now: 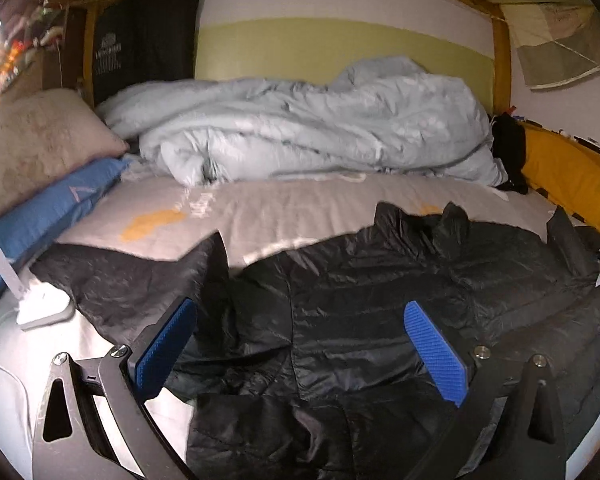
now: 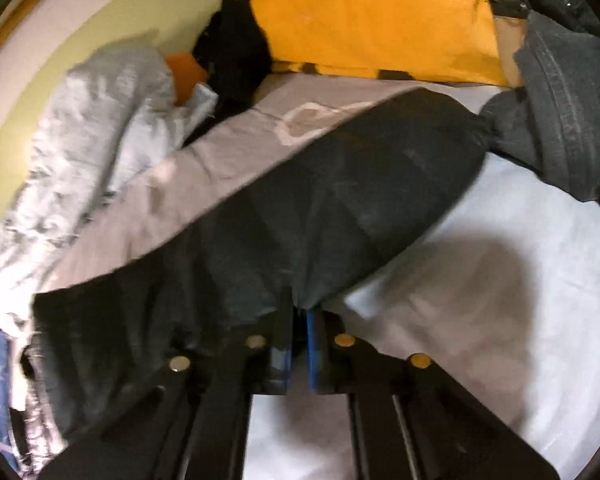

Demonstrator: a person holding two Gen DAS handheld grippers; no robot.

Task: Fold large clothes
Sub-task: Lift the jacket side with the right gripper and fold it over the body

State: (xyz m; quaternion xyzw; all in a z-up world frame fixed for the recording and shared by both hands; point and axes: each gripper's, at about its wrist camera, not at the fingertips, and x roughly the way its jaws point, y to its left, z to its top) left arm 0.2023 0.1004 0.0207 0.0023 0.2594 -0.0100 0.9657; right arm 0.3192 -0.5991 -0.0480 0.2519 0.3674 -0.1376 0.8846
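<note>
At the far left of my left camera a pinkish pillow (image 1: 40, 144) leans above a blue pillow (image 1: 48, 216), and a small white lamp base (image 1: 44, 306) sits on the bed sheet (image 1: 260, 216) just below them. My left gripper (image 1: 300, 344) hangs over the bed with its two blue pads (image 1: 166, 346) spread wide apart and nothing between them. Beneath and ahead of it the black puffer jacket (image 1: 380, 300) lies spread out flat on the sheet, one sleeve (image 1: 132, 280) reaching toward the lamp. Behind the jacket a crumpled pale blue duvet (image 1: 300, 128) is heaped along the wall, with a yellow pillow (image 1: 564, 180) at the right end of the bed.

In my right camera, which is blurred, the duvet (image 2: 92, 120) lies at the left and the yellow pillow (image 2: 380, 20) at the top. My right gripper (image 2: 298, 316) has its pads pressed together, pinching a bunched fold of the jacket's other sleeve (image 2: 340, 200), which stretches away up and to the right over the sheet (image 2: 500, 280). Dark jeans (image 2: 560, 92) lie piled at the far right, touching the sleeve's end.
</note>
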